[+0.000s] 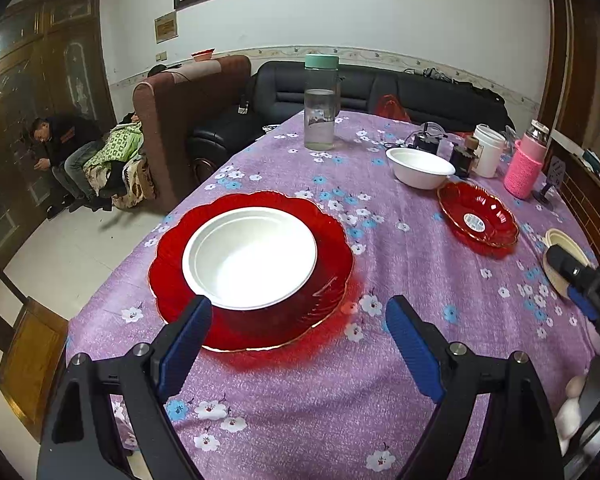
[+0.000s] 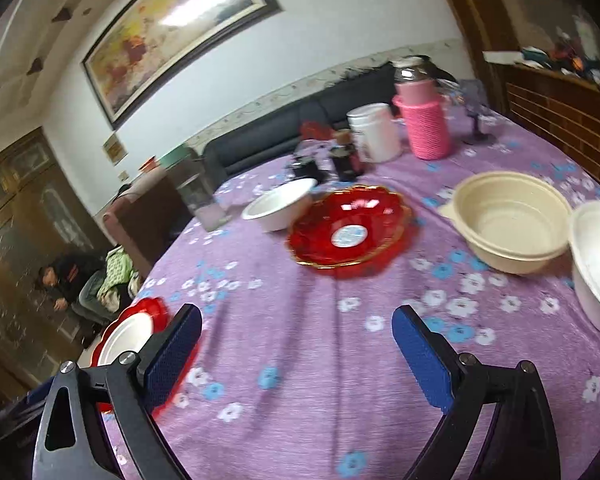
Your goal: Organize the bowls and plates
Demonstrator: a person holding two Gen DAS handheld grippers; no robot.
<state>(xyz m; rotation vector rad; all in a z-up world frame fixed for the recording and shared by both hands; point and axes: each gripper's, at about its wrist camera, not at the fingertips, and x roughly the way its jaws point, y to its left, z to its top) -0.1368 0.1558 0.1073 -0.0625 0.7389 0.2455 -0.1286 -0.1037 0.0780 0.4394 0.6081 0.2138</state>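
On the counter, a white bowl sits inside a big red plate at the left; the left gripper hovers just in front, jaws apart and empty. Further right, a second white bowl touches a smaller red plate. The right gripper faces that plate, jaws wide and empty, with a cream bowl and another white bowl at the right.

no legible text, plate sticker unreadable
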